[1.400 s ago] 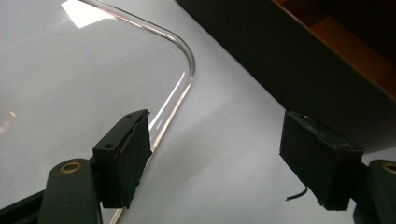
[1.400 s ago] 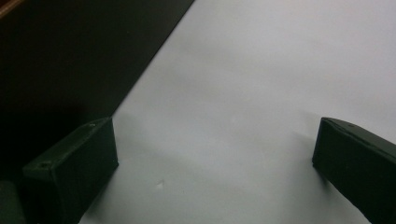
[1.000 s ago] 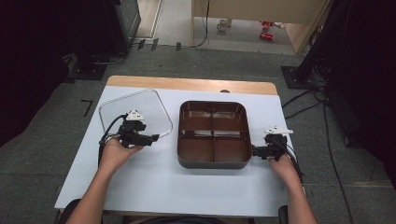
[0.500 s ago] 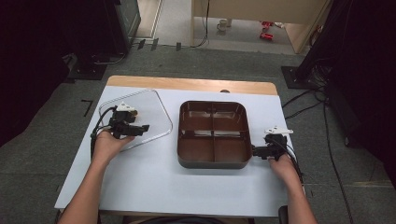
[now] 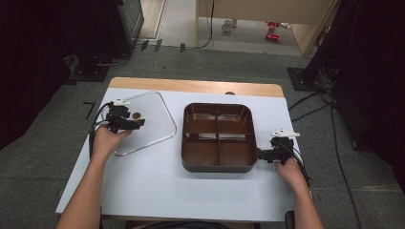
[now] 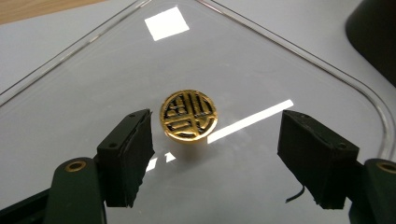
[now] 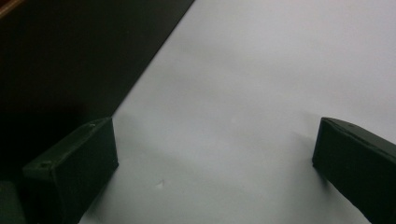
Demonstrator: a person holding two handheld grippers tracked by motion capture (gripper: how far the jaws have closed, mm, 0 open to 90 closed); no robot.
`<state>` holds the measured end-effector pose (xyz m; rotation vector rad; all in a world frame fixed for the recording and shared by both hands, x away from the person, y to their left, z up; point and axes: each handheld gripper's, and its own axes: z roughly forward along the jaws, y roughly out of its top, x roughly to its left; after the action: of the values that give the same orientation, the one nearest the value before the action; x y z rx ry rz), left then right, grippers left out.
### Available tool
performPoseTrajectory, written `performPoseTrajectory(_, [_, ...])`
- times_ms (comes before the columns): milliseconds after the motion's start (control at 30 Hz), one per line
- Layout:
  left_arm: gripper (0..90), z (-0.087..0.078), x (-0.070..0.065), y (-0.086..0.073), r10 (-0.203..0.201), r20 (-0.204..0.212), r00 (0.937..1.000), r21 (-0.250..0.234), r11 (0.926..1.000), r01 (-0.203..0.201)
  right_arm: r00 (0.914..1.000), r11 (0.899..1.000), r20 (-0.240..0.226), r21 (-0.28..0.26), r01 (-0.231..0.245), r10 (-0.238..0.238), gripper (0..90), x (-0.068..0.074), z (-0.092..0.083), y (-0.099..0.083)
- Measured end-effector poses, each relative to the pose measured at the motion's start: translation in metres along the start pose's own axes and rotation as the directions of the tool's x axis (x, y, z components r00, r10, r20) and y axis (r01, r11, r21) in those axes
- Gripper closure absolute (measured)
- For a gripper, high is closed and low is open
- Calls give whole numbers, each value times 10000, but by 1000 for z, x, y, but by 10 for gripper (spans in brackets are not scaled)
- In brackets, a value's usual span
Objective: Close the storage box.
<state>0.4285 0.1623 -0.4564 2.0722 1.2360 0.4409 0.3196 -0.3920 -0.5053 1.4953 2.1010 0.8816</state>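
At lower right, the right gripper (image 5: 265, 154) is resting by the dark brown four-compartment plastic tray (image 5: 218, 137), jaws gaping, gripping nothing. At centre left, the left gripper (image 5: 134, 125) is hovering with jaws apart (nothing clamped) over the clear rounded-square lid (image 5: 152, 119), its gold round emblem (image 6: 188, 115) lying ahead between them, on the white tabletop (image 5: 167, 186).

From the high view we look forward and down from above the near side of the tabletop (image 5: 157, 191), taking in its whole surface, both forearms and the floor beyond. The left gripper view rides low and close, and we look along its two jaws onto the clear lid (image 6: 93, 70) and its gold seal (image 6: 188, 115); we find that same lid (image 5: 153, 114) and seal (image 5: 136, 115) at the left of the high view. In the right gripper view we sit nearer still, just above the white tabletop (image 7: 261, 93), facing the dark wall of the brown tray (image 7: 70, 51), which stands mid-table in the high view (image 5: 217, 164).
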Motion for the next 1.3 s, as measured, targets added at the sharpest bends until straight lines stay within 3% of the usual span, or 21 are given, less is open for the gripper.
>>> performPoseTrajectory(267, [399, 20, 6, -3, -124, -164, 9998, 131, 9998, 126, 10000, 10000, 0, 0, -3, 3, 0, 0, 0, 0])
performPoseTrajectory(400, [455, 26, 3, -3, 184, -290, 9994, 145, 9997, -180, 10000, 10000, -2, -2, -2, 2, 0, 0, 0, 0])
performPoseTrajectory(667, [581, 25, 5, -4, 137, -483, 9987, 12, 9999, -136, 10000, 10000, 0, 0, -1, 1, 0, 0, 0, 0])
performPoseTrajectory(1100, [593, 22, 7, 0, 173, -432, 9989, 300, 9994, -160, 10000, 10000, -1, -4, -1, 1, 0, 0, 0, 0])
performPoseTrajectory(1300, [594, 12, 10, 5, -109, -238, 9997, 121, 9999, 112, 10000, 10000, -1, -4, -1, 1, 0, 0, 0, 0])
